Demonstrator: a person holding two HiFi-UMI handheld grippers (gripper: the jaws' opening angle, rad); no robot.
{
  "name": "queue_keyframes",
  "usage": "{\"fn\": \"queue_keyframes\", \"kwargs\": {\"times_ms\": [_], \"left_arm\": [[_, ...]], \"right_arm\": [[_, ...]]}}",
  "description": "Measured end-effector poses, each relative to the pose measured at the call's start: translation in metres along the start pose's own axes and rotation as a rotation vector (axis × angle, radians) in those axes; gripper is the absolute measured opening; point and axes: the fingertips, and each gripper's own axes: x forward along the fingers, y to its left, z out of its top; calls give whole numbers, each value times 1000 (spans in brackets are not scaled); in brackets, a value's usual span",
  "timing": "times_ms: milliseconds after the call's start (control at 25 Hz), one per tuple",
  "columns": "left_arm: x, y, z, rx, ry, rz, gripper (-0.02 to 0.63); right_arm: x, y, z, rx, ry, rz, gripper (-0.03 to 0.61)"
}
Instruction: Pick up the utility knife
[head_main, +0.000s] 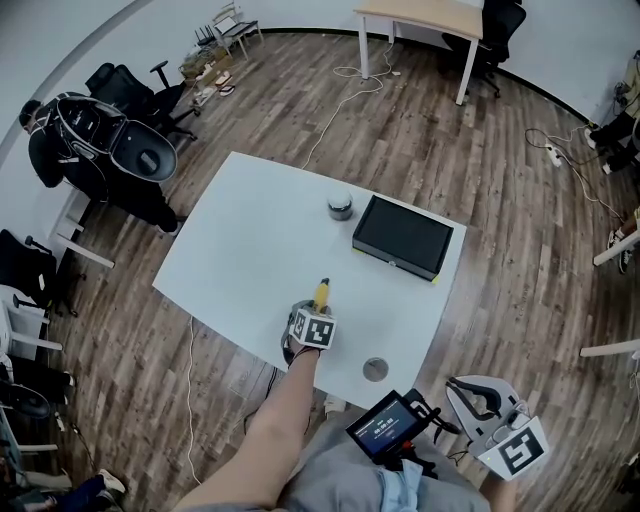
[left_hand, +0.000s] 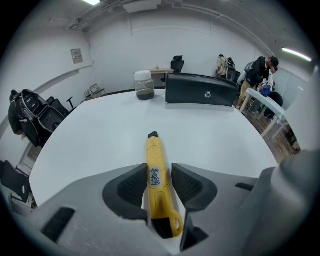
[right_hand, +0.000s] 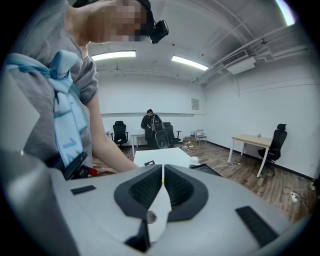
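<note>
The yellow utility knife (left_hand: 155, 176) lies lengthwise between the jaws of my left gripper (left_hand: 159, 168), black tip pointing away over the white table (left_hand: 100, 135). Both dark pads press its sides, so the gripper is shut on it. In the head view the knife (head_main: 322, 293) pokes out ahead of the left gripper (head_main: 316, 311) near the table's front edge. Whether it rests on the table or hangs just above it is unclear. My right gripper (head_main: 474, 392) hangs off the table at the lower right by the person's lap. Its jaws (right_hand: 163, 169) are shut with nothing between them.
A black flat case (head_main: 402, 236) lies at the table's far right, a small jar (head_main: 340, 207) just left of it. A round grommet (head_main: 375, 369) sits near the front edge. Office chairs (head_main: 130, 95), floor cables and a wooden desk (head_main: 420, 18) surround the table.
</note>
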Motion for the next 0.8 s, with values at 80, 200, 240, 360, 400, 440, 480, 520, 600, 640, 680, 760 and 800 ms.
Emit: {"fn": "queue_keyframes", "kwargs": {"times_ms": [80, 200, 240, 360, 400, 440, 480, 520, 600, 640, 680, 760, 800], "left_arm": [[1, 0, 0, 19, -2, -9, 144], [1, -5, 1, 38, 1, -23, 133], [1, -5, 1, 42, 0, -27, 133], [2, -7, 1, 71, -9, -47, 130], [2, -7, 1, 89, -13, -56, 129], [2, -8, 1, 112, -18, -66, 129], [2, -8, 1, 141, -25, -76, 127], [1, -8, 2, 178, -36, -86, 127], [-4, -7, 4, 263, -57, -109, 126], [-7, -7, 5, 303, -65, -124, 126], [-10, -6, 5, 337, -70, -139, 126], [-11, -8, 5, 379, -70, -168, 126], [-8, -10, 5, 392, -64, -179, 126]], "right_arm": [[1, -1, 1, 4, -2, -8, 29], [0, -2, 5, -5, -11, -12, 29], [-1, -2, 6, -7, -11, -13, 29], [-1, 0, 6, -10, -11, -19, 29], [-1, 1, 6, -12, -10, -20, 29], [-1, 2, 6, -12, -9, -22, 29], [-1, 3, 6, -11, -8, -25, 29], [-1, 4, 6, -9, -5, -29, 29], [-1, 8, 9, -8, 4, -37, 29], [-1, 11, 12, -9, 6, -41, 29], [-1, 13, 16, -12, 4, -44, 29], [-3, 14, 18, -18, 5, -48, 29], [-4, 12, 16, -21, 8, -49, 29]]}}
